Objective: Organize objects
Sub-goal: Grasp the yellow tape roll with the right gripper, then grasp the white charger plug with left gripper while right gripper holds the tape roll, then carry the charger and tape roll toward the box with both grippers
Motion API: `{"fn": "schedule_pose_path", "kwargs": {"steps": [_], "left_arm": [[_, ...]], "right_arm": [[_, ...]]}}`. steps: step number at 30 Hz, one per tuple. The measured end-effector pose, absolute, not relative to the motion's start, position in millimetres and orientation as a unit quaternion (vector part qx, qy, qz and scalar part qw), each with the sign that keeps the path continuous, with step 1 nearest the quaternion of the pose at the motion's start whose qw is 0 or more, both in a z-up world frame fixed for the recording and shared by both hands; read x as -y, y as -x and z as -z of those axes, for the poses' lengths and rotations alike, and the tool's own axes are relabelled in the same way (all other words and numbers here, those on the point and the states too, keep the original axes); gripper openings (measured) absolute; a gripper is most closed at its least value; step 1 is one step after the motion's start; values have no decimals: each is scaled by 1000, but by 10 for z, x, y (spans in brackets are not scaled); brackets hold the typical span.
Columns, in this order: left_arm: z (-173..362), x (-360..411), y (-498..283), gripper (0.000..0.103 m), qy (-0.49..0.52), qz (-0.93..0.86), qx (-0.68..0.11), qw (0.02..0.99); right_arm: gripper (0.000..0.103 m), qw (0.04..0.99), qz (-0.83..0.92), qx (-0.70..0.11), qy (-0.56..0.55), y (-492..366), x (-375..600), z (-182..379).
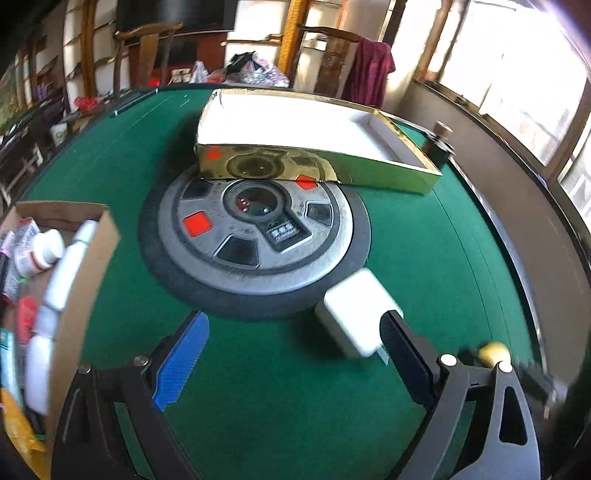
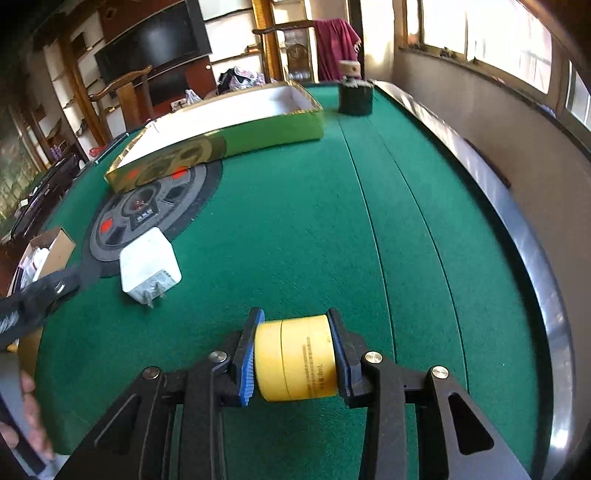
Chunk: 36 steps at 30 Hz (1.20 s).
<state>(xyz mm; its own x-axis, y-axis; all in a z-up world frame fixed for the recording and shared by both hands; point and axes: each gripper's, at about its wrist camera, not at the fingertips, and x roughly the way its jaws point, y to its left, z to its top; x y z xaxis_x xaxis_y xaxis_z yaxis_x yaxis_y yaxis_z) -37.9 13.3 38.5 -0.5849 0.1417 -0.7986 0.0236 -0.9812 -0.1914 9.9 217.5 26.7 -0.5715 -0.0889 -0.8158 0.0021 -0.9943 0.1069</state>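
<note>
Covering table: green felt point(image 2: 295, 229) | round hub point(image 1: 255, 236) | window point(image 2: 480, 33)

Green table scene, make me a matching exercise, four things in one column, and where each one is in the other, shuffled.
Things:
1. yellow jar
2. white charger
3. gold box
4. white bottles

Places:
A. in the cardboard box
B. flat on the felt, prongs toward the camera
C. between the right tongs
D. partly over the round centre panel

Pairs: 1-C, 2-B, 3-D, 4-A
</note>
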Motion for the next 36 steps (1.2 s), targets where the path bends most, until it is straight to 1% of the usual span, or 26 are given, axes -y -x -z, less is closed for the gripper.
{"fn": "schedule_pose_path", "kwargs": {"steps": [2,5,8,10,11,12,13,14,20,25,29,32,33,34,35,36], "left_arm": [[-361,-220,492,93,451,-888,89,13],[-307,-375,597,93,449,-892,59,-3],[-252,-531,605,98,441,-897,28,9],[-214,-629,594,98,442,-896,0,28],[-195,-653,585,94,448,-893,-9,42],[-173,-647,579,73,454,-889,-6,58],[-148,-626,565,67,462,-883,4,79],[-176,-605,516,61,456,-886,-11,79],[-180,-374,309,61,472,-875,7,105],[-153,-393,262,61,464,-881,-8,96],[-129,-476,230,61,450,-889,-36,83],[-149,-413,237,60,452,-887,-21,90],[-160,-387,223,60,455,-885,-15,96],[-165,-371,210,60,456,-884,-14,99],[-168,-350,180,60,456,-883,-13,105],[-168,-337,157,60,456,-883,-12,109]], "right_arm": [[38,24,886,43,-462,-94,-2151,-269],[38,22,886,38,-461,-93,-2129,-264],[38,22,886,40,-461,-85,-2127,-263],[38,22,886,40,-461,-75,-2127,-258],[38,21,886,38,-461,-75,-2120,-256],[38,20,886,36,-461,-73,-2115,-255],[38,19,887,34,-460,-77,-2108,-255],[38,18,887,32,-460,-77,-2102,-253],[38,18,887,33,-460,-80,-2100,-247],[44,20,888,26,-459,-80,-2068,-239],[45,15,890,14,-455,-98,-2028,-231],[47,18,890,16,-455,-97,-2045,-232],[50,25,889,16,-456,-98,-2053,-232],[60,38,887,25,-459,-96,-2077,-241],[66,58,883,48,-463,-95,-2136,-254],[76,77,878,80,-466,-96,-2218,-262]]}}
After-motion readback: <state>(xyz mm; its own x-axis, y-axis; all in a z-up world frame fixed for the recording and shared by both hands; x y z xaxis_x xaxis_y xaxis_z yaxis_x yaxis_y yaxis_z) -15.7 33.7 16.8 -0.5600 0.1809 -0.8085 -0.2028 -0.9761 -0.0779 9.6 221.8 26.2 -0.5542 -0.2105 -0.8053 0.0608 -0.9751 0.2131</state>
